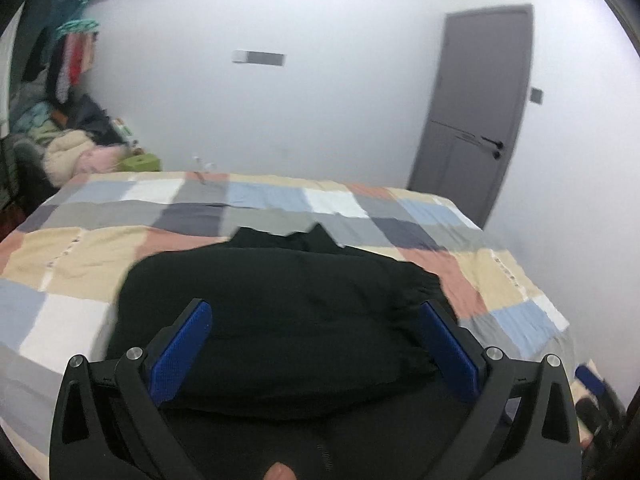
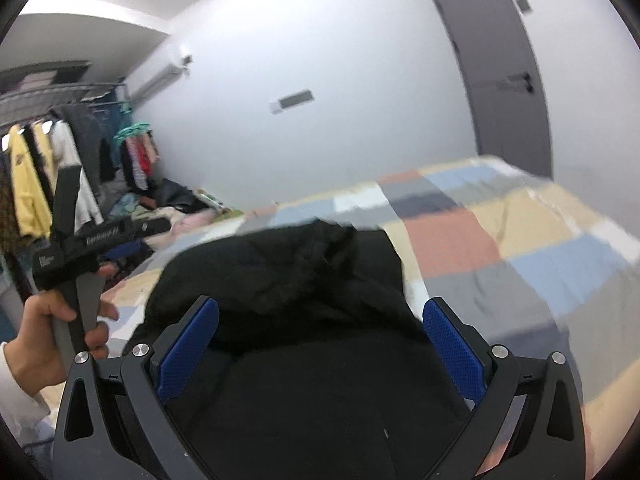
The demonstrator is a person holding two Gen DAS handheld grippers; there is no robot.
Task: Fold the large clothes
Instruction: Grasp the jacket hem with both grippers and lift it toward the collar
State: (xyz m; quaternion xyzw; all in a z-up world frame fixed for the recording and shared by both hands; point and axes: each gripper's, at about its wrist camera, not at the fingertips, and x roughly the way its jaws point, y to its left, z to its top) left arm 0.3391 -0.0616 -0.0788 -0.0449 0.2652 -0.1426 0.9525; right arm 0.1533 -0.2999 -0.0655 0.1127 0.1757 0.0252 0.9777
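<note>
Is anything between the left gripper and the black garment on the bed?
Nothing visible. The left gripper is open just above the black garment on the patchwork bedspread, with only dark fabric showing between its blue pads.

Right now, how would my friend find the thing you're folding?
Look at the big bed with the patchwork cover of colored squares. Near its front edge lies the black garment, bunched up in a dark heap. It is the only plain black thing on that bright checkered cover, right in front of both open hand-held grippers.
</note>
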